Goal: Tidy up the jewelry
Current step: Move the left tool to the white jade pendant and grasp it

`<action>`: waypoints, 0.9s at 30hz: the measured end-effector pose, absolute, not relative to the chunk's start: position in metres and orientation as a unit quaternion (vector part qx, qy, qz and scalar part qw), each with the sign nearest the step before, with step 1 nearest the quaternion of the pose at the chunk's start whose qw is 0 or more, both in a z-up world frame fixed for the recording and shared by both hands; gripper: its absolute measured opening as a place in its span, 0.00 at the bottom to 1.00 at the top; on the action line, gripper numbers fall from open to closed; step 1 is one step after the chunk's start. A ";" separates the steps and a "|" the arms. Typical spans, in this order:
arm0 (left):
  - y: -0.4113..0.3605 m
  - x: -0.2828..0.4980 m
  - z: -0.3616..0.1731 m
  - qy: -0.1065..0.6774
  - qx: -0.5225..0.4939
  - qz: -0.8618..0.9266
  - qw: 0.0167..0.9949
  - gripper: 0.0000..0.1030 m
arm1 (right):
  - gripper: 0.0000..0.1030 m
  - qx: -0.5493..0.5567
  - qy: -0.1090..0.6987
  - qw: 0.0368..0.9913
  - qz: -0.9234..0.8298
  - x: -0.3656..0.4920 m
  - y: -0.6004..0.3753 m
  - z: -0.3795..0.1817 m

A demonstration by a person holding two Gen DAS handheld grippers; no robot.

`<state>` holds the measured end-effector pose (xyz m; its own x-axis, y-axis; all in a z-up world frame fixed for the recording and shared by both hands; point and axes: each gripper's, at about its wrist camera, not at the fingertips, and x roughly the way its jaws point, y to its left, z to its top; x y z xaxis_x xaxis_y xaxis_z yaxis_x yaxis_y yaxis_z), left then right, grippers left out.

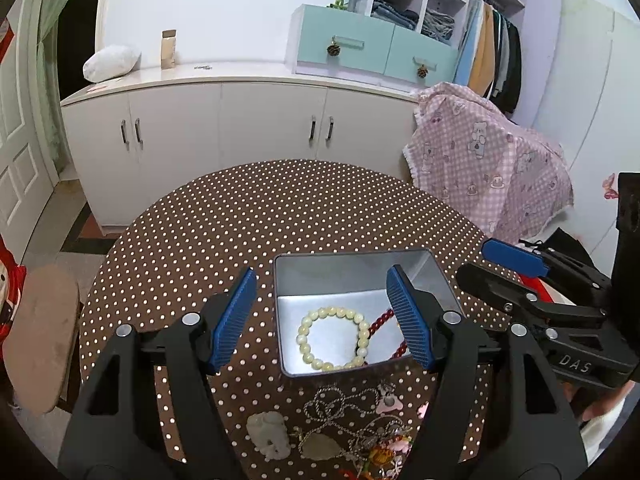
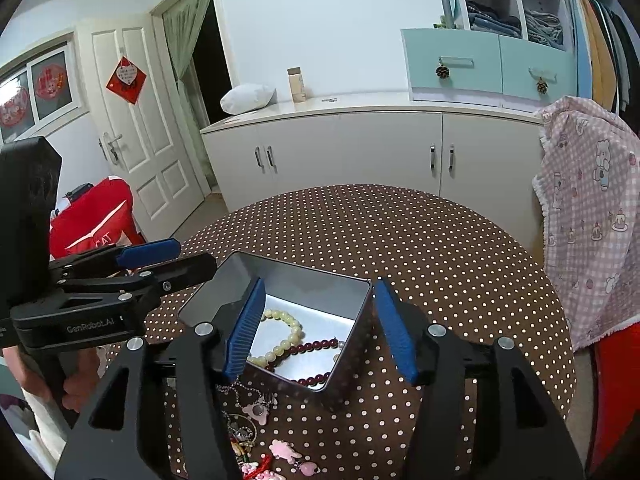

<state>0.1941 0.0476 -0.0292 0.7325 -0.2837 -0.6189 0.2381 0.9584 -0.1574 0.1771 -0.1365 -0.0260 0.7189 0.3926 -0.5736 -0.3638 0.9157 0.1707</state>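
A square metal tin (image 1: 356,258) (image 2: 296,274) stands on the polka-dot table. In it lie a cream bead bracelet (image 1: 332,338) (image 2: 286,334) and a dark red bead bracelet (image 1: 380,320) (image 2: 316,346). Loose jewelry (image 1: 352,424) (image 2: 256,428) lies in a pile in front of the tin: silver chains, a white carved pendant (image 1: 269,434) and pink charms (image 2: 284,452). My left gripper (image 1: 322,322) is open and empty above the tin's near side. My right gripper (image 2: 320,328) is open and empty over the tin. Each gripper also shows in the other's view, to the right in the left wrist view (image 1: 516,264) and to the left in the right wrist view (image 2: 160,256).
The round table (image 1: 240,208) (image 2: 440,248) wears a brown cloth with white dots. A pink patterned cloth (image 1: 480,160) (image 2: 592,208) is draped over something to the right. White cabinets (image 1: 224,128) stand behind. A stool (image 1: 40,336) stands at the left, a red bag (image 2: 96,216) beyond.
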 end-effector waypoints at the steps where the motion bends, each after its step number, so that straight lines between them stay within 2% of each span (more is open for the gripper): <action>1: 0.048 0.193 -0.030 0.339 -0.033 -0.138 0.930 0.65 | 0.56 0.023 0.315 0.928 0.200 0.176 -0.137 -0.027; 12: 0.058 0.174 -0.041 0.349 -0.029 -0.129 0.928 0.65 | 0.62 0.019 0.308 0.929 0.207 0.157 -0.131 -0.026; 15: 0.063 0.169 -0.046 0.358 -0.033 -0.125 0.925 0.69 | 0.63 0.016 0.309 0.927 0.212 0.152 -0.126 -0.028; 27: 0.089 0.158 -0.100 0.430 -0.072 -0.103 0.894 0.72 | 0.68 -0.013 0.330 0.912 0.246 0.136 -0.095 -0.053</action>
<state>0.1576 0.0890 -0.1001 0.6094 -0.2461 -0.7537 0.1225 0.9684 -0.2172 0.1356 -0.0950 -0.0531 0.6621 0.4391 -0.6073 -0.4560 0.8791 0.1385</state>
